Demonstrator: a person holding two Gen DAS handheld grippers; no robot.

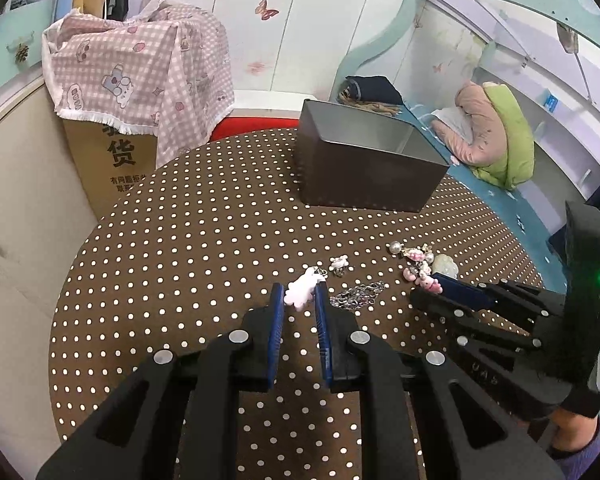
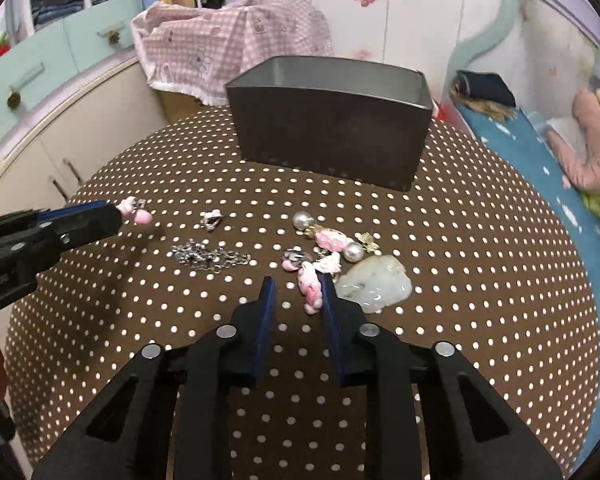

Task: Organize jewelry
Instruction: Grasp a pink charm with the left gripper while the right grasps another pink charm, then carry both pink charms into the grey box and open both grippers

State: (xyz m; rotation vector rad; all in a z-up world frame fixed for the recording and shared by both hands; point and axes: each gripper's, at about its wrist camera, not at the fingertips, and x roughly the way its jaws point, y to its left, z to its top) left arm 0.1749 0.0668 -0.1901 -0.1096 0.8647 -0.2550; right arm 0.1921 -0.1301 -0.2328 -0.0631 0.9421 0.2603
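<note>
Jewelry lies on a round table with a brown polka-dot cloth [image 1: 180,264]. My left gripper [image 1: 299,292] is open, its fingers on either side of a pale pink charm [image 1: 300,291] with a metal clasp; it also shows in the right wrist view [image 2: 136,209]. My right gripper [image 2: 298,286] is open, with a pink figure charm [image 2: 311,289] just inside its right finger. A pale jade pendant [image 2: 374,282], pearl earrings [image 2: 354,251], a silver chain [image 2: 208,258] and a small silver charm [image 2: 212,218] lie nearby. A dark open box [image 2: 332,136] stands behind.
A cardboard box under a pink checked cloth [image 1: 140,68] stands behind the table at the left. Cream cabinets [image 1: 20,184] are at the left. A bed with a blue sheet [image 2: 540,168] and pillows runs along the right.
</note>
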